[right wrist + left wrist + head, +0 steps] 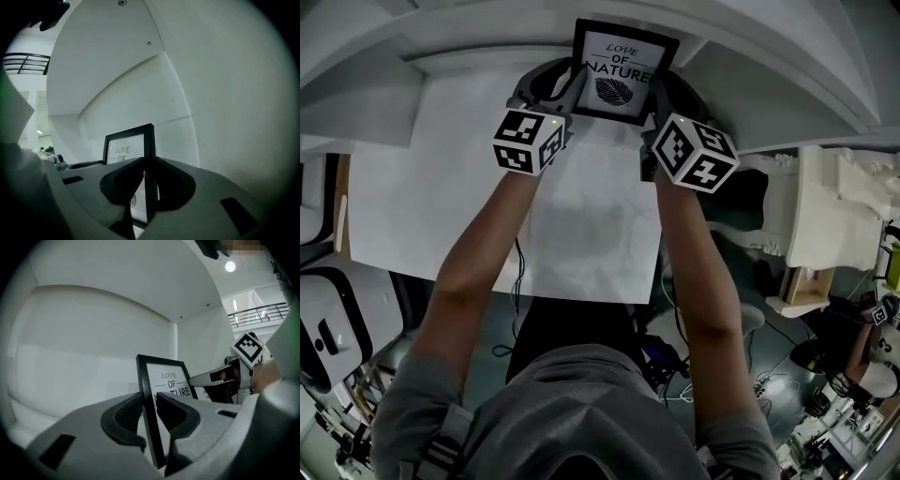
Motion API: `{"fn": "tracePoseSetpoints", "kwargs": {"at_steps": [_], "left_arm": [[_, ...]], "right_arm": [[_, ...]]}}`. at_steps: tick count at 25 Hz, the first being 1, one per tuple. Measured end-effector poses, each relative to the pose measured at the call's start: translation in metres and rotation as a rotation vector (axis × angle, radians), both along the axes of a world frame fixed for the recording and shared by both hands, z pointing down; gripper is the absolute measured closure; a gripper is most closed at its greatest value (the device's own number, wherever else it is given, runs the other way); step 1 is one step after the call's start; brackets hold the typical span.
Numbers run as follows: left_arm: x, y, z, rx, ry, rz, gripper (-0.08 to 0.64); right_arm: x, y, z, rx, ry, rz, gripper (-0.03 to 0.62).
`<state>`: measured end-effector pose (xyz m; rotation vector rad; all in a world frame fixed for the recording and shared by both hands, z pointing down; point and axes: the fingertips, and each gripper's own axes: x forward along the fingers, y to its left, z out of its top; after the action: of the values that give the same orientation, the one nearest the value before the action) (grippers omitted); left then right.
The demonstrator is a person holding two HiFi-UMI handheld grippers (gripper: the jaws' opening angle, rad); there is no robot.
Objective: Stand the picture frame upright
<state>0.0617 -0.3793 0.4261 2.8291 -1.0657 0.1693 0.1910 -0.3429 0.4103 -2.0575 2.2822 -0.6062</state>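
The left claw (563, 91) reaches out over the table (459, 206), with its marker cube (528, 141) just behind the jaws. In the left gripper view its jaws stand at a middling width and are clamped on the frame (165, 380) by its left black edge. One dark pad (125, 414) lies on the back of that edge and the other on the printed side, with no gap showing. The frame rises upright out of the jaws, its print turned to this claw's right, and the words LOVE and OF read above the pad. The frame's foot is hidden behind the claw's body, so I cannot tell whether it meets the table. Ahead of the claw rises a curved white wall (93, 343).

In the head view the frame spans the gap between the two claws, close to that wall, with its face toward the person.

The right claw (659, 94) comes in from the frame's other side, its own cube (695, 151) behind the jaws. In the right gripper view its jaws are also at a middling width. They close on the frame's right black edge, one pad over the leaf print and one behind. The frame stands upright to this claw's left, near the wall ahead. Both forearms stretch straight back from the claws toward the person.
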Motion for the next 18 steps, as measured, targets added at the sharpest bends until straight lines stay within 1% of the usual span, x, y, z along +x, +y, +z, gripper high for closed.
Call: {"fn": "tracePoseSetpoints", "kwargs": {"at_steps": [9,14,18], "left_arm": [[0.013,-0.038,0.042,-0.031,-0.046,-0.003,0.470],[0.021,-0.061,0.049,-0.034,-0.041,-0.017,0.471],[0.027,-0.076,0.057,-0.023,-0.073,-0.004,0.471]], "right_arm": [[0.013,-0.041,0.035,-0.032,0.015,0.020,0.508],[0.021,-0.061,0.051,-0.056,0.009,0.034,0.508],[0.025,-0.076,0.060,-0.070,0.033,0.034,0.508]]}}
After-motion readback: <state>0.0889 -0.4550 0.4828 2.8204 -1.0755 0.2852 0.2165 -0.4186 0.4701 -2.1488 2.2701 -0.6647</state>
